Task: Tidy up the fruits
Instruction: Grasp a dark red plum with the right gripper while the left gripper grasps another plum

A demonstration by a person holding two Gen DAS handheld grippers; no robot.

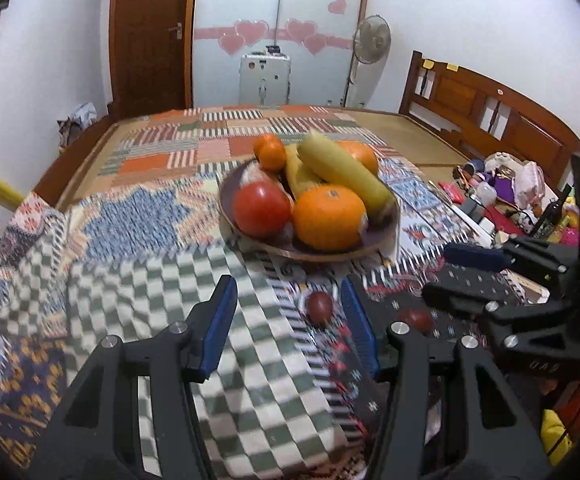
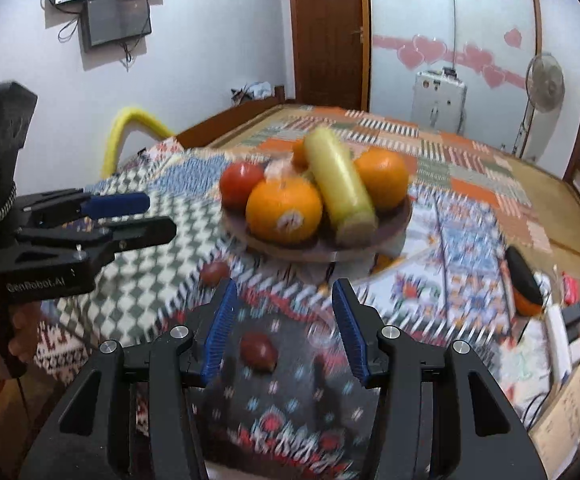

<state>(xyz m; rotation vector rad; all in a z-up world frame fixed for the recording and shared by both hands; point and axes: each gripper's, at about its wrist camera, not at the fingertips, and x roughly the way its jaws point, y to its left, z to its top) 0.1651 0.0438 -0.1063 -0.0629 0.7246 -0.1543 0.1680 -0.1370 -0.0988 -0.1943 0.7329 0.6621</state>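
Both the left gripper (image 1: 290,324) and right gripper (image 2: 284,326) gape wide, holding nothing. Two dark fruits (image 2: 258,351) lie on the bed (image 1: 154,216), near the plate (image 1: 313,254).

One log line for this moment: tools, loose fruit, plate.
left tool: open, empty | right tool: open, empty | two small dark-red fruits: on cloth | plate: full

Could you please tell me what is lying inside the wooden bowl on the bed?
The wooden bowl holds a red tomato, three oranges, the nearest, and a long yellow-green fruit resting on top. Whatever lies beneath that pile is covered.
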